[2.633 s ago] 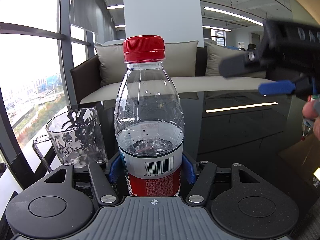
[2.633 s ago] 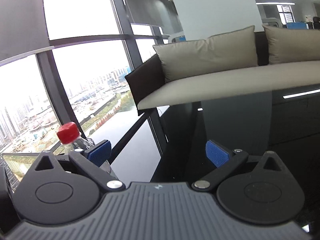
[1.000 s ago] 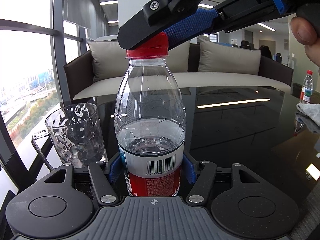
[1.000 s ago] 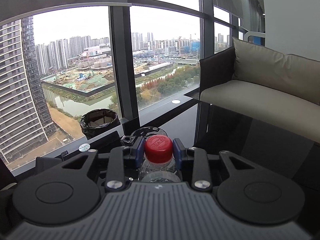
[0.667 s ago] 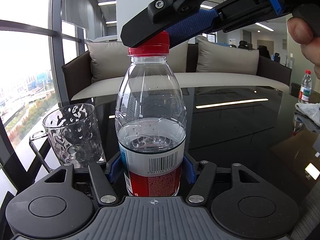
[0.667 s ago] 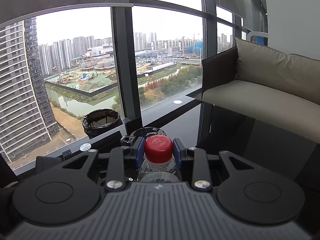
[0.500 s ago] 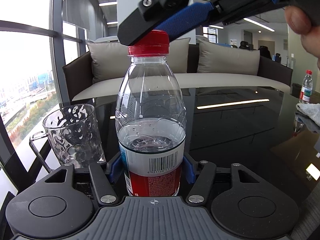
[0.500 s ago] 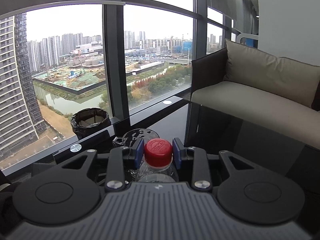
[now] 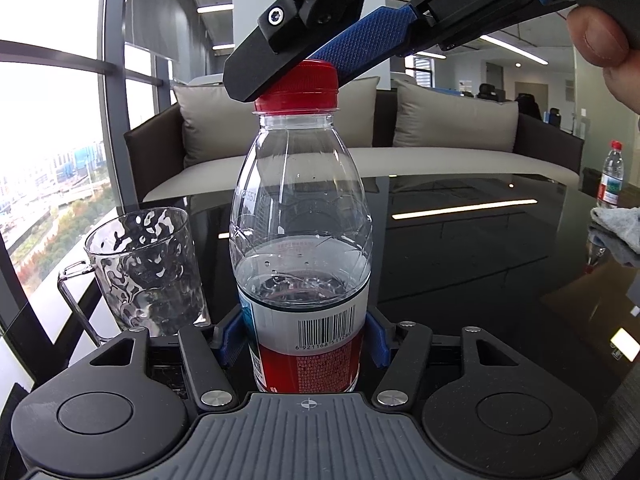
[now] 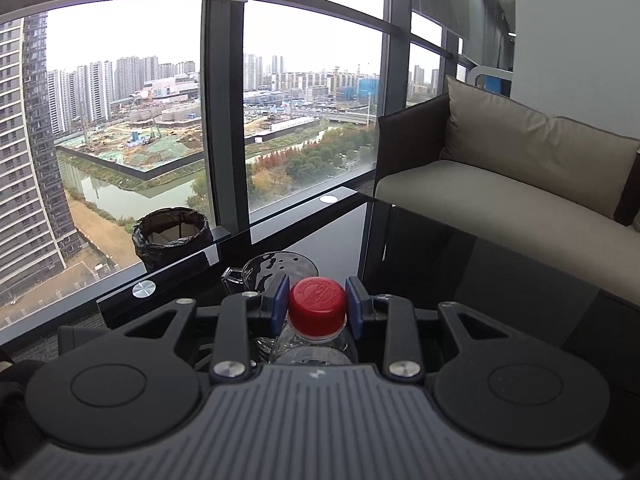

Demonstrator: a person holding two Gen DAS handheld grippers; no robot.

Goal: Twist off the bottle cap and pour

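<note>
A clear plastic water bottle (image 9: 300, 216), about a third full, with a red-and-white label, stands upright on the black glossy table (image 9: 460, 248). My left gripper (image 9: 302, 340) is shut on its lower body, blue pads pressing the label from both sides. Its red cap (image 9: 298, 87) is clamped from above by my right gripper (image 9: 320, 76), which reaches in from the upper right. In the right wrist view the red cap (image 10: 317, 306) sits squeezed between the blue pads of my right gripper (image 10: 318, 307). A dimpled glass mug (image 9: 148, 272) stands just left of the bottle; the glass mug (image 10: 276, 270) shows behind the cap.
A second bottle (image 9: 610, 178) and a grey cloth (image 9: 616, 228) lie at the table's right edge. A beige sofa (image 9: 440, 148) runs behind the table. Floor-to-ceiling windows (image 10: 132, 128) and a black bin (image 10: 172, 236) stand beyond the table's left edge. A person's thumb (image 9: 600, 36) grips the right tool.
The right gripper, open and away 2.6 s ago, came over and shut on the cap; over the last second it swung slightly while clamped. The left gripper and bottle kept still.
</note>
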